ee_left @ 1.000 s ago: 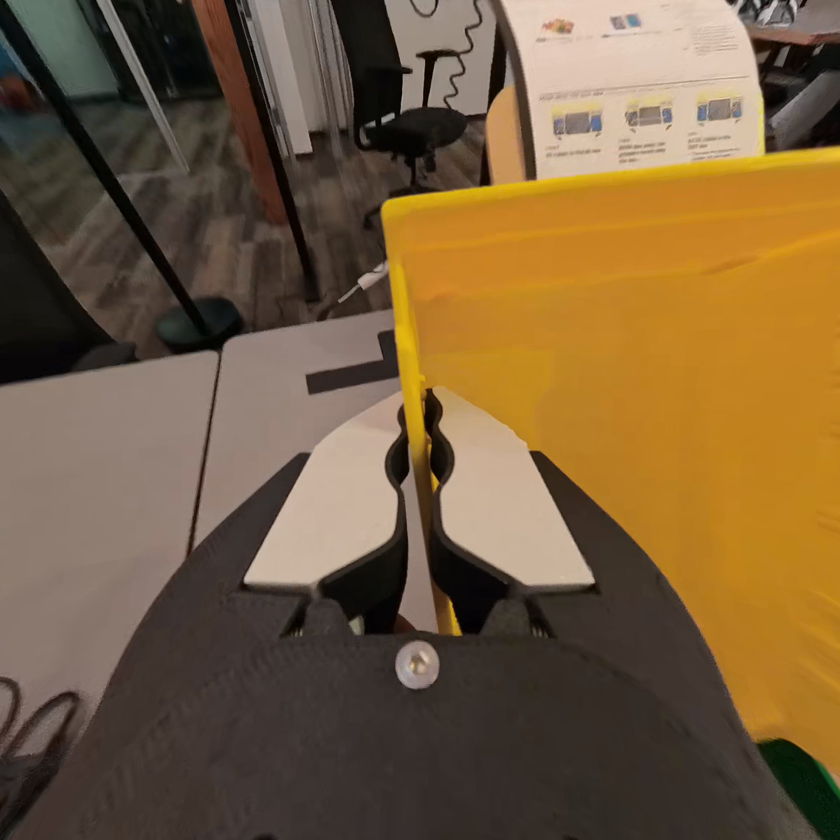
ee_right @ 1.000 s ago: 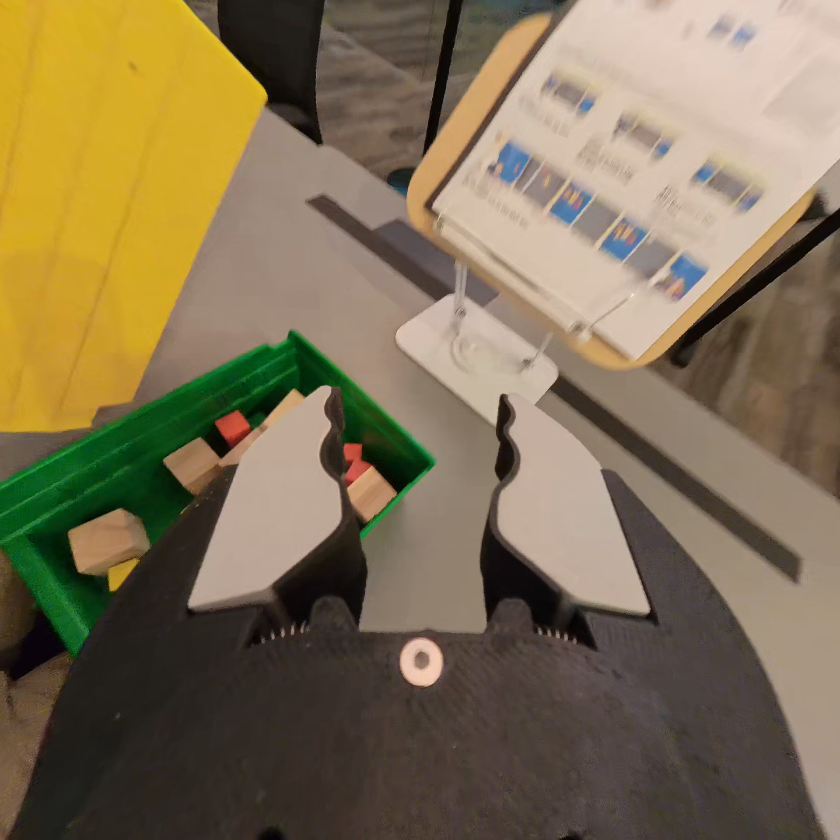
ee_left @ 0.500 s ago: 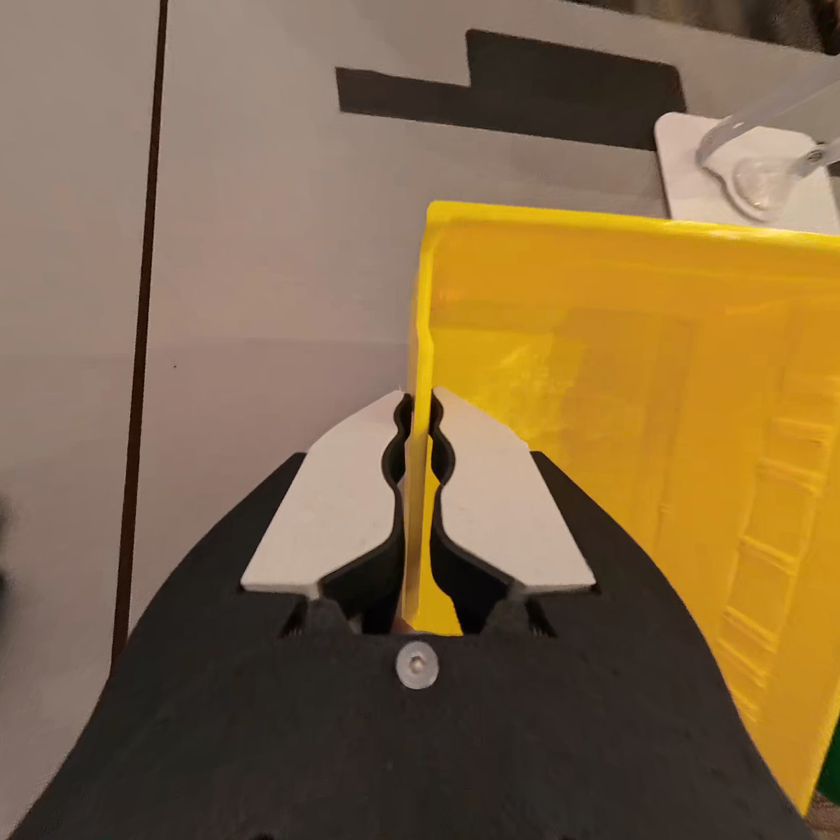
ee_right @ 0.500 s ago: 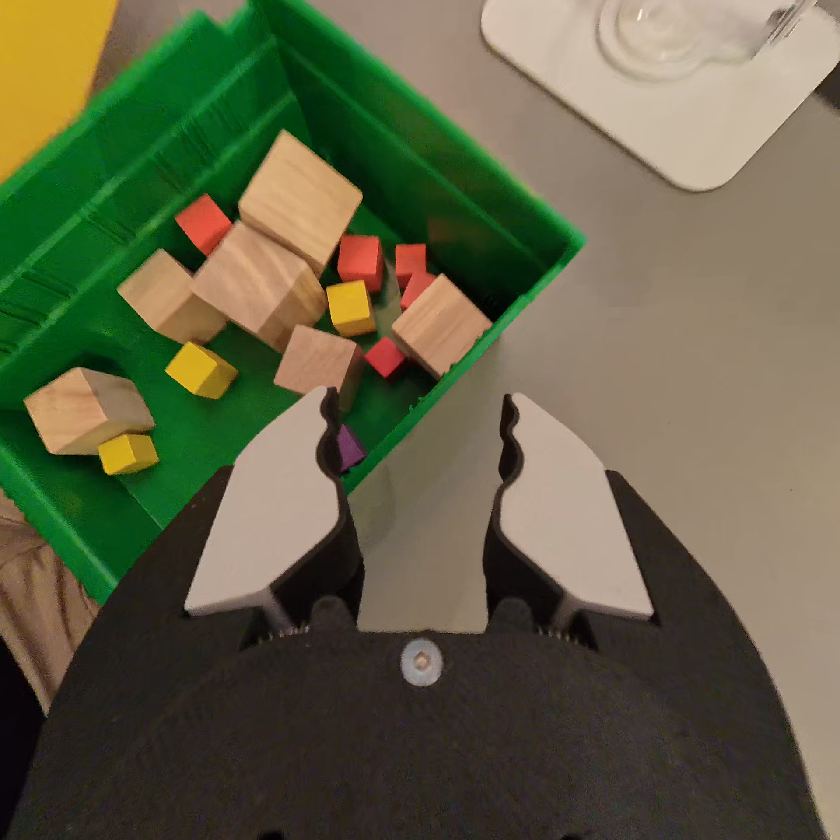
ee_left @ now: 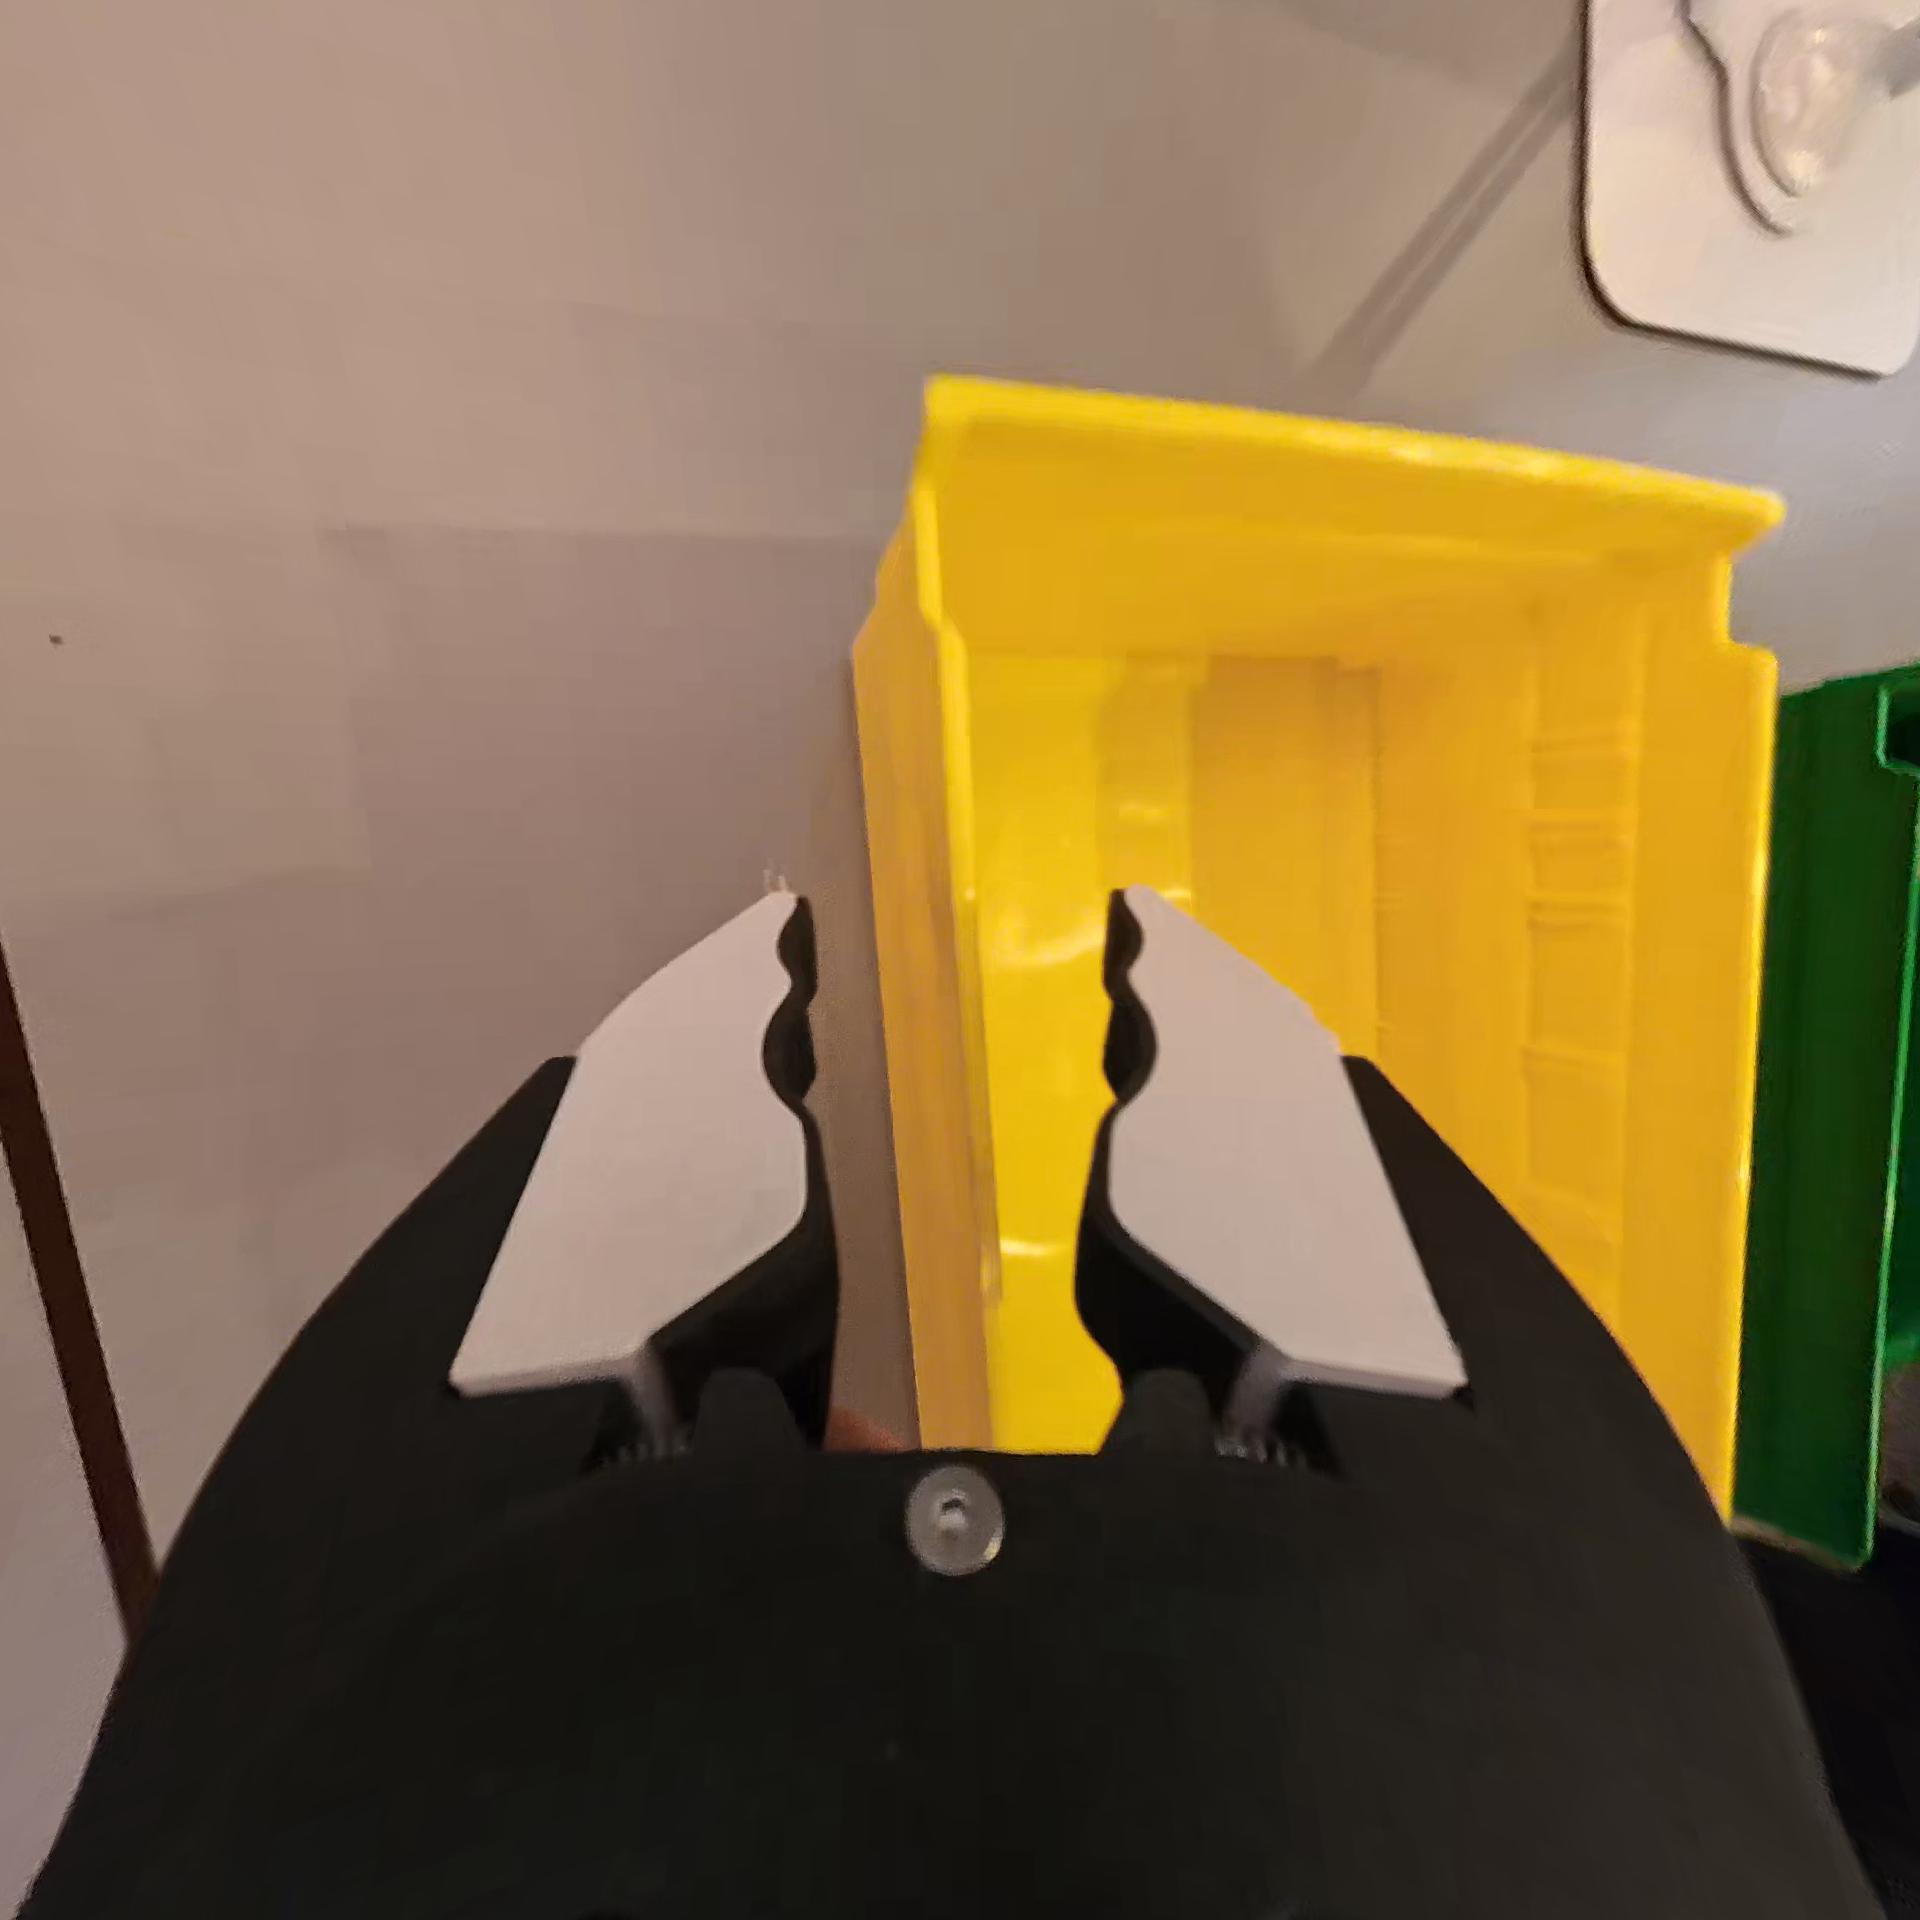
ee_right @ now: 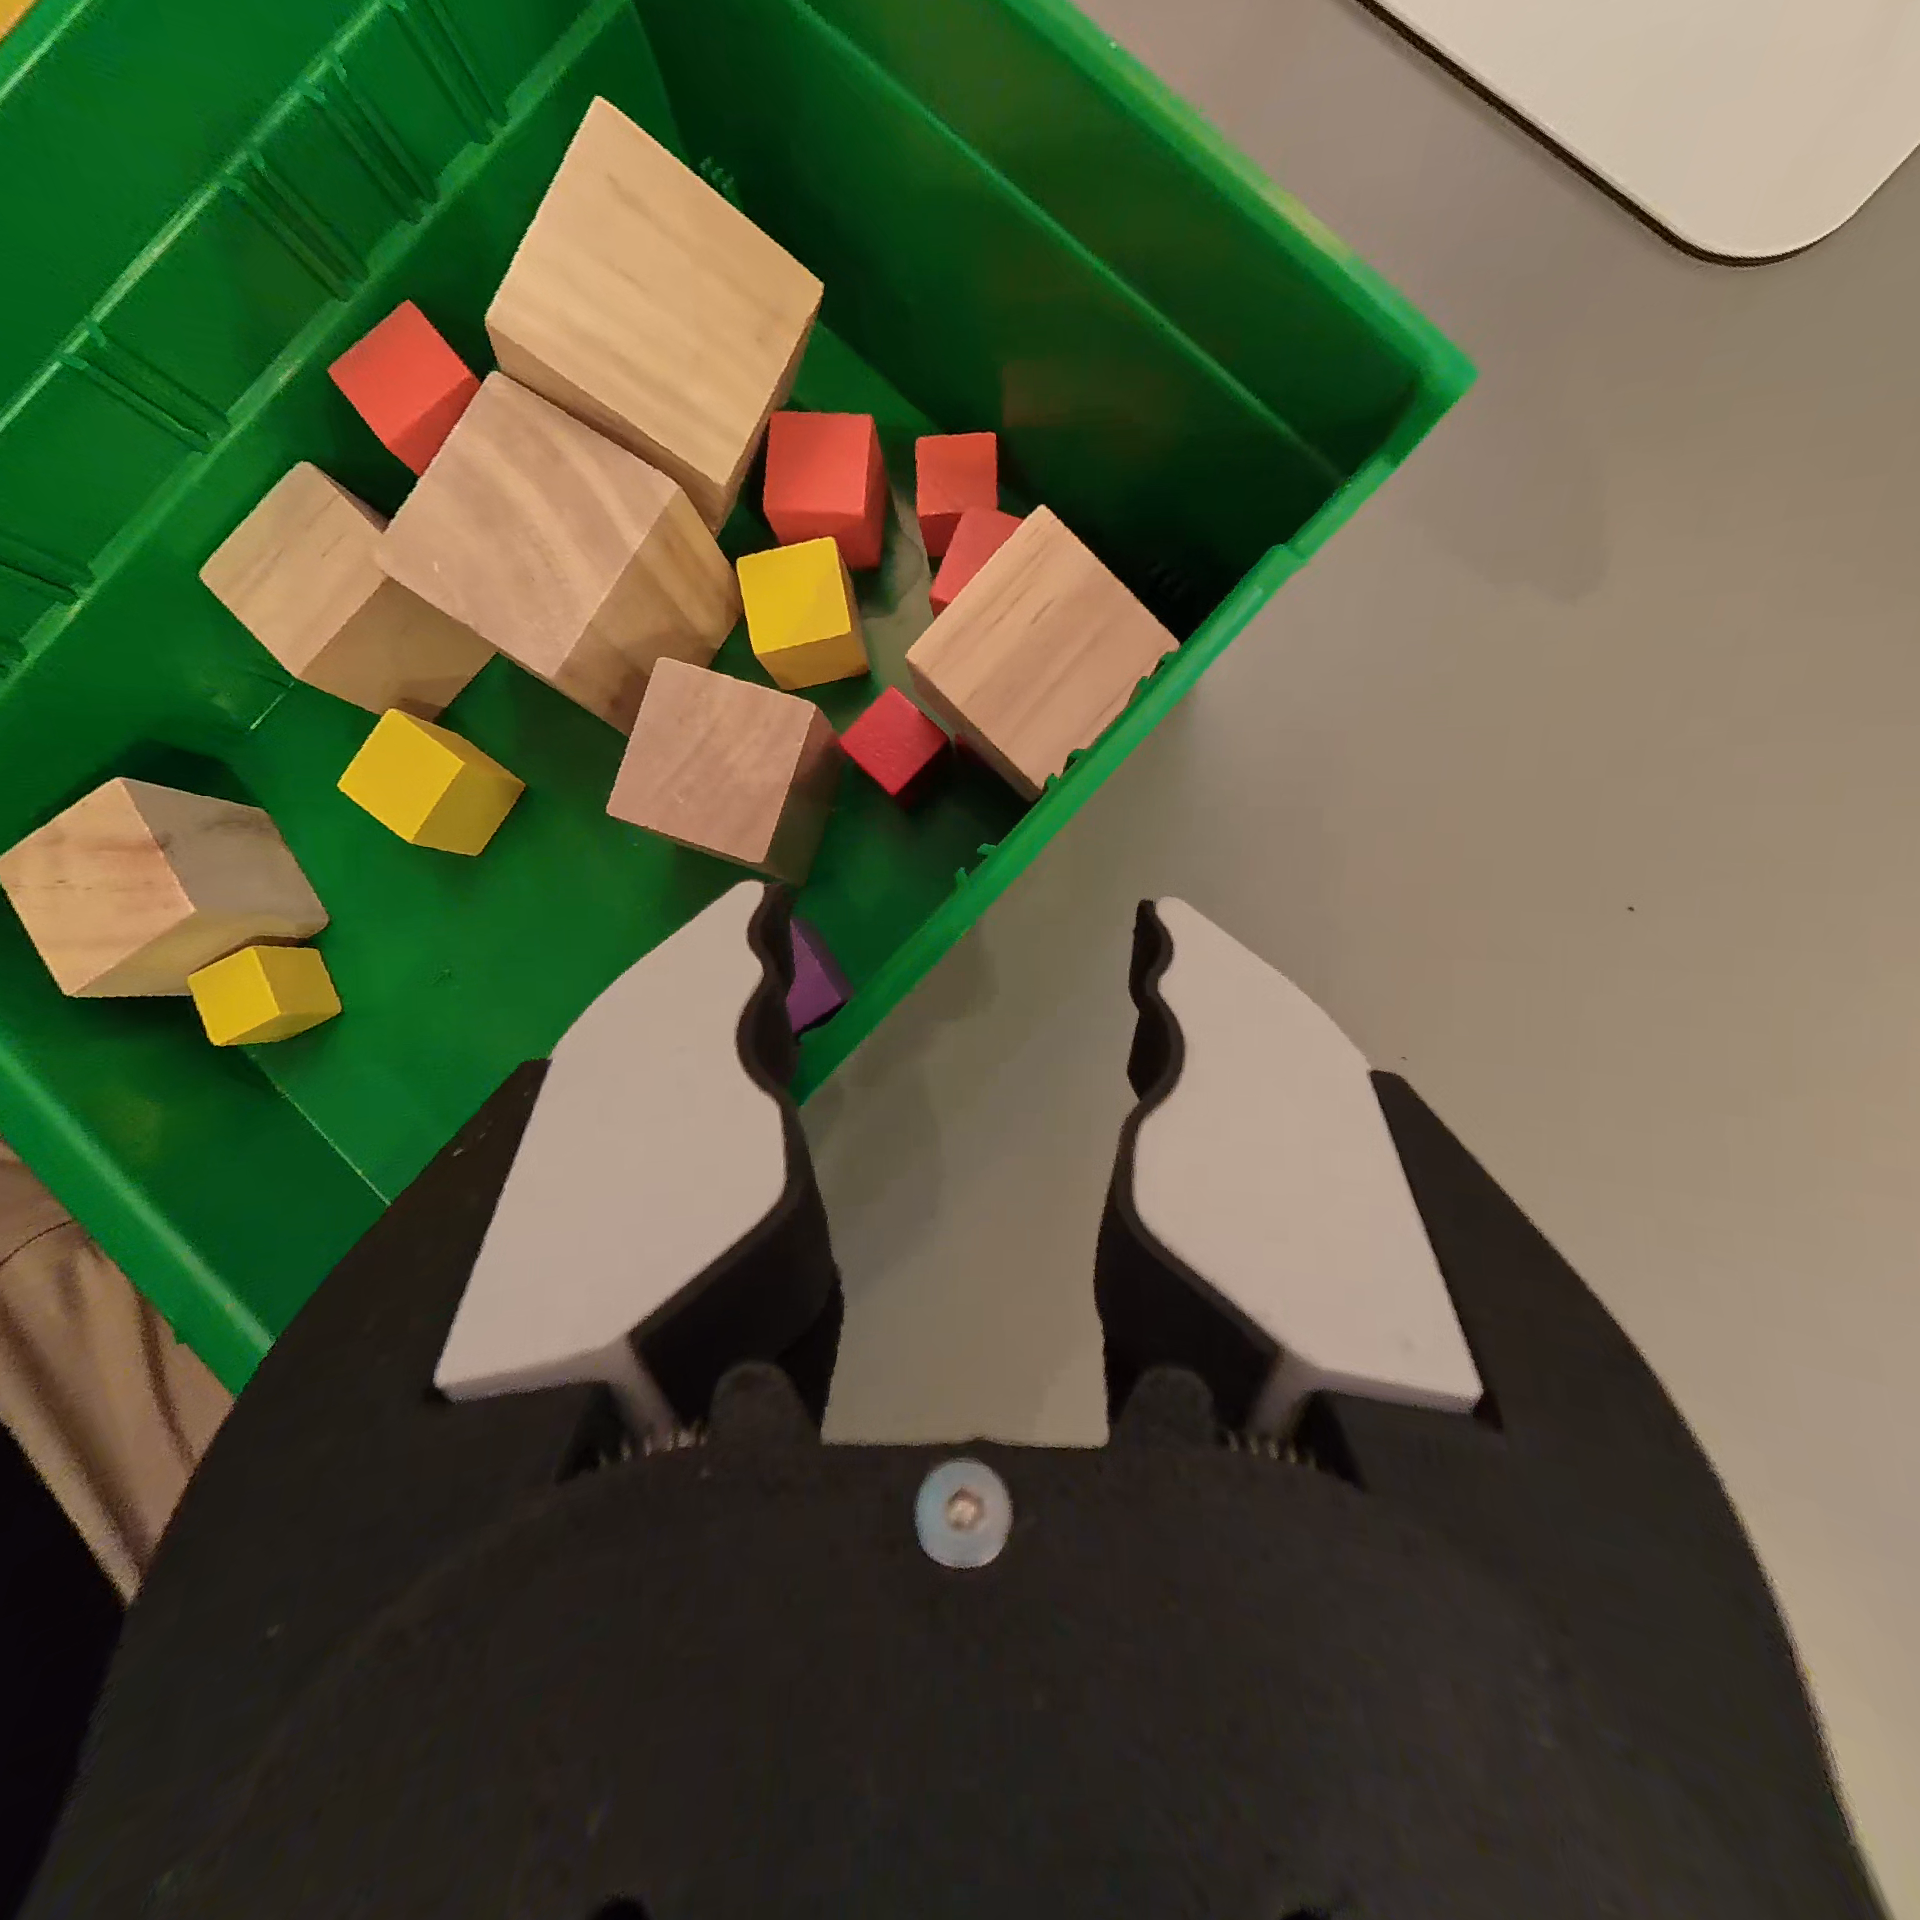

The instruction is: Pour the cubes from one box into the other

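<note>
Left gripper [ee_left: 956, 914]: jaws released, straddling the near left wall of the yellow box [ee_left: 1288, 935], which stands empty on the tabletop [ee_left: 416, 416].

Right gripper [ee_right: 951, 914]: jaws parted, holding nothing, over the near right wall of the green box [ee_right: 1091, 862].

The cubes [ee_right: 582, 540] lie in the green box, beside the yellow one.

Judgement: the pour looks complete. The next move calls for lifting both grippers clear.
</note>
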A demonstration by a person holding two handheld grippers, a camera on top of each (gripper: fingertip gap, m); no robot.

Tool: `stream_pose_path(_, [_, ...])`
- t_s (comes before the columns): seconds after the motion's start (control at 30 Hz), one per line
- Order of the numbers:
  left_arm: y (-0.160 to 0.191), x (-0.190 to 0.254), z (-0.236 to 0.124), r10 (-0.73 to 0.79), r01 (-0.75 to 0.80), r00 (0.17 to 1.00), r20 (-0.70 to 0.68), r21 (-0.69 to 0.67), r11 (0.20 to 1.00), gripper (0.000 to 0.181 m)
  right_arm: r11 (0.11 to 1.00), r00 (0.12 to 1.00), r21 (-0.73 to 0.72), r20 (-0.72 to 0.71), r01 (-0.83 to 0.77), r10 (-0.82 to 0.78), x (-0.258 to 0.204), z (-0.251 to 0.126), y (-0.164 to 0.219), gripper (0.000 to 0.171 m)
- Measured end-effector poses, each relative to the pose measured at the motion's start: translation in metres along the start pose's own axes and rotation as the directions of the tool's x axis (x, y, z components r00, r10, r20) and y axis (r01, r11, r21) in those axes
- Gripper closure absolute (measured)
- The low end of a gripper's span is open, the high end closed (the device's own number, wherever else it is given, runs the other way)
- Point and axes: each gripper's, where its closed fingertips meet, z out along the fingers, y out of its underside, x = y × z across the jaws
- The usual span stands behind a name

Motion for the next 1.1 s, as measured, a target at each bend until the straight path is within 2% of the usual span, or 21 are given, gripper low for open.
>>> stream_pose_path(0.03, [0.01, 0.003, -0.002, 0.021, -0.022, 1.0, -0.01, -0.004, 1.0, 0.124, 1.0, 1.0, -0.001, 0.018, -0.004, 0.004, -0.002, 0.0, 0.0, 0.115])
stream_pose_path(0.1, [0.041, 0.001, 0.001, 0.129, -0.125, 0.991, 0.039, -0.081, 0.989, 0.126, 1.0, 0.998, -0.002, 0.056, -0.021, 0.021, -0.007, 0.001, 0.0, 0.118])
stream_pose_path(0.17, [0.075, 0.0, 0.01, 0.235, -0.223, 0.971, 0.045, -0.181, 0.958, 0.149, 0.999, 0.995, 0.0, 0.093, -0.042, 0.042, -0.011, 0.001, 0.0, 0.121])
stream_pose_path(0.23, [0.085, -0.011, 0.012, 0.281, -0.26, 0.953, 0.115, -0.172, 0.95, 0.173, 0.998, 0.989, 0.001, 0.132, -0.066, 0.065, -0.017, 0.002, 0.0, 0.124])
stream_pose_path(0.27, [0.089, -0.011, 0.01, 0.277, -0.254, 0.953, 0.122, -0.17, 0.952, 0.175, 0.996, 0.984, 0.006, 0.158, -0.084, 0.082, -0.021, 0.003, -0.001, 0.127])
stream_pose_path(0.33, [0.094, -0.011, 0.005, 0.29, -0.27, 0.95, 0.116, -0.165, 0.949, 0.176, 0.991, 0.968, 0.019, 0.215, -0.135, 0.128, -0.031, 0.005, -0.002, 0.132])
stream_pose_path(0.4, [0.097, -0.014, -0.001, 0.309, -0.289, 0.944, 0.115, -0.161, 0.944, 0.176, 0.981, 0.95, 0.03, 0.257, -0.19, 0.176, -0.04, 0.008, -0.004, 0.129])
stream_pose_path(0.5, [0.091, -0.023, -0.02, 0.261, -0.251, 0.957, 0.128, -0.088, 0.964, 0.177, 0.979, 0.944, 0.044, 0.277, -0.199, 0.18, -0.05, 0.016, -0.011, 0.13])
stream_pose_path(0.77, [0.066, -0.028, -0.119, 0.152, -0.163, 0.986, 0.067, 0.209, 0.964, 0.177, 0.968, 0.926, 0.104, 0.331, -0.227, 0.181, -0.091, 0.054, -0.063, 0.132])
stream_pose_path(0.87, [0.062, -0.011, -0.159, 0.192, -0.2, 0.98, 0.056, 0.284, 0.938, 0.176, 0.967, 0.92, 0.148, 0.364, -0.21, 0.144, -0.117, 0.074, -0.09, 0.125])
stream_pose_path(0.97, [0.059, 0.02, -0.191, 0.264, -0.265, 0.963, 0.046, 0.32, 0.91, 0.176, 0.96, 0.824, 0.127, 0.548, -0.251, 0.143, -0.156, 0.086, -0.116, 0.118])
stream_pose_path(1.03, [0.055, 0.046, -0.203, 0.305, -0.294, 0.952, 0.023, 0.344, 0.892, 0.177, 0.926, 0.735, 0.113, 0.645, -0.361, 0.208, -0.16, 0.08, -0.134, 0.117])
stream_pose_path(1.1, [0.05, 0.075, -0.202, 0.345, -0.318, 0.938, -0.016, 0.35, 0.881, 0.176, 0.895, 0.708, 0.157, 0.674, -0.418, 0.212, -0.147, 0.063, -0.145, 0.122])
